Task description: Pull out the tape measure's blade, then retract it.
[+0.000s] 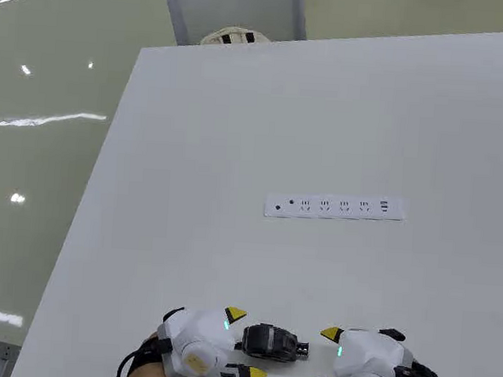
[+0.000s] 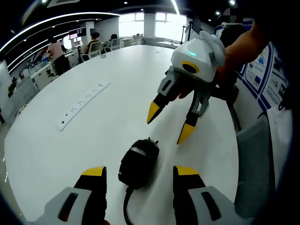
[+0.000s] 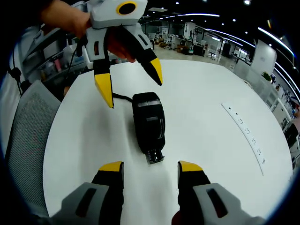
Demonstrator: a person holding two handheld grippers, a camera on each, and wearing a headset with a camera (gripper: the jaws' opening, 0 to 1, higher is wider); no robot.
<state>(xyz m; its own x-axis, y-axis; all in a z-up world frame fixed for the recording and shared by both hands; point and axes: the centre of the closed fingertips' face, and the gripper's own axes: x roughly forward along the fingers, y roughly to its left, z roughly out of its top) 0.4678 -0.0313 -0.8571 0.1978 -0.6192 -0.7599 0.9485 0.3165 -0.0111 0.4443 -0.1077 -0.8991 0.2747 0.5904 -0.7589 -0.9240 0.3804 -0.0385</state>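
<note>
So the black tape measure (image 1: 269, 342) is lying on its side on the white table (image 1: 238, 136), right at the near edge, and both grippers sit either side of it, pointing at each other. The left gripper (image 1: 246, 345) has its jaws spread wide around the tape measure's back end. In the left gripper view the case (image 2: 138, 161) sits between the yellow tips with a gap showing on both sides, so nothing's clamped, and a black cord (image 2: 125, 206) trails off the rear of the case toward that gripper. The right gripper (image 1: 325, 360) is on the tape measure's other end, jaws also wide apart and holding nothing. The end hook (image 3: 154, 156) pokes out of the case mouth just ahead of those tips, pretty much centred between them, not touching. The blade itself looks all the way in. Farther out past the tape measure, well apart from it, a white power strip (image 1: 334, 207) lies flat on the table. Way beyond that, at the table's far edge, there's a grey chair (image 1: 232, 12).
</note>
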